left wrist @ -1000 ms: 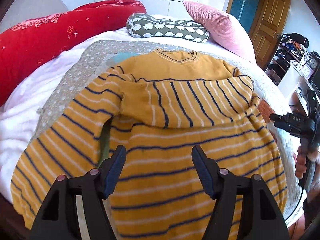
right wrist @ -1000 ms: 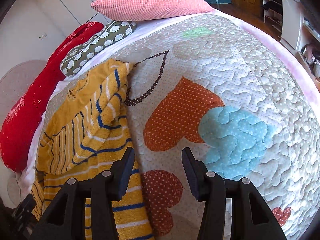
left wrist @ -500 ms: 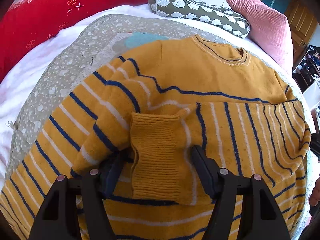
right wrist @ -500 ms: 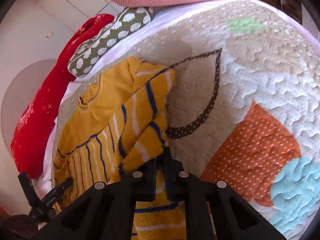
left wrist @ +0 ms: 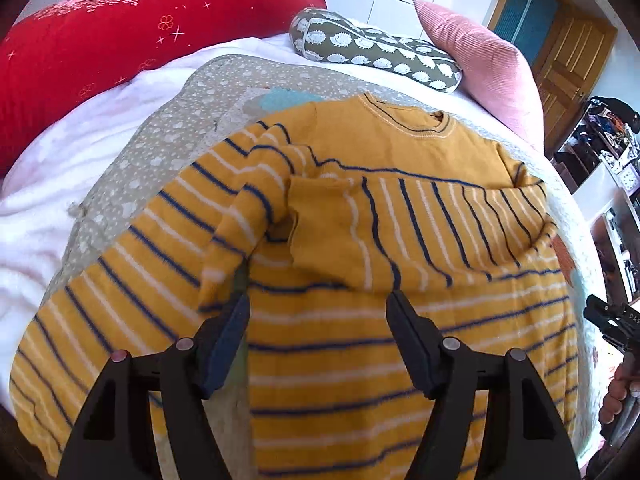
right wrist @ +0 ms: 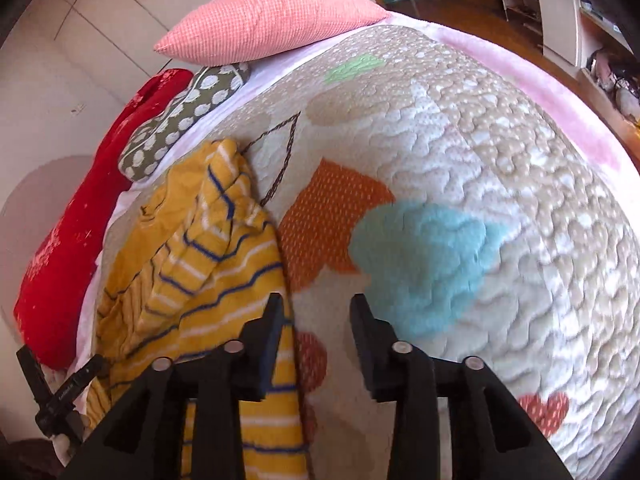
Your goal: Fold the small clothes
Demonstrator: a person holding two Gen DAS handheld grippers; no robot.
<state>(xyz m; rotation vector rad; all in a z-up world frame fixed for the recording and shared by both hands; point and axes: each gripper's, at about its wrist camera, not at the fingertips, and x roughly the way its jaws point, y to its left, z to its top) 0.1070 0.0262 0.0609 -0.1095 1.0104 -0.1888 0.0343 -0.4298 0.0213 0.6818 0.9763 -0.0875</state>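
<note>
A mustard sweater [left wrist: 400, 152] with navy and white stripes lies flat on the bed, neck toward the pillows. One sleeve is folded across its chest, with the cuff [left wrist: 316, 216] near the middle. The other sleeve [left wrist: 132, 280] runs down the left side. My left gripper [left wrist: 317, 300] hovers open above the sweater's lower body and grips nothing. My right gripper [right wrist: 317, 300] is at the sweater's [right wrist: 192, 264] side edge. Its jaws are opening, with only quilt below them. It also shows at the right edge of the left wrist view [left wrist: 612, 320].
A heart-patterned quilt [right wrist: 480, 160] covers the bed. A red bolster [left wrist: 100, 52], a hedgehog-print pillow [left wrist: 376, 56] and a pink cushion [left wrist: 480, 64] line the head end. Shelves with clutter [left wrist: 600, 140] and a wooden door stand beyond the bed's right side.
Half a second ago my right gripper was shut at the sweater's folded edge; now it has pulled back and opened. My left gripper moved in over the cuff, then drew back.
</note>
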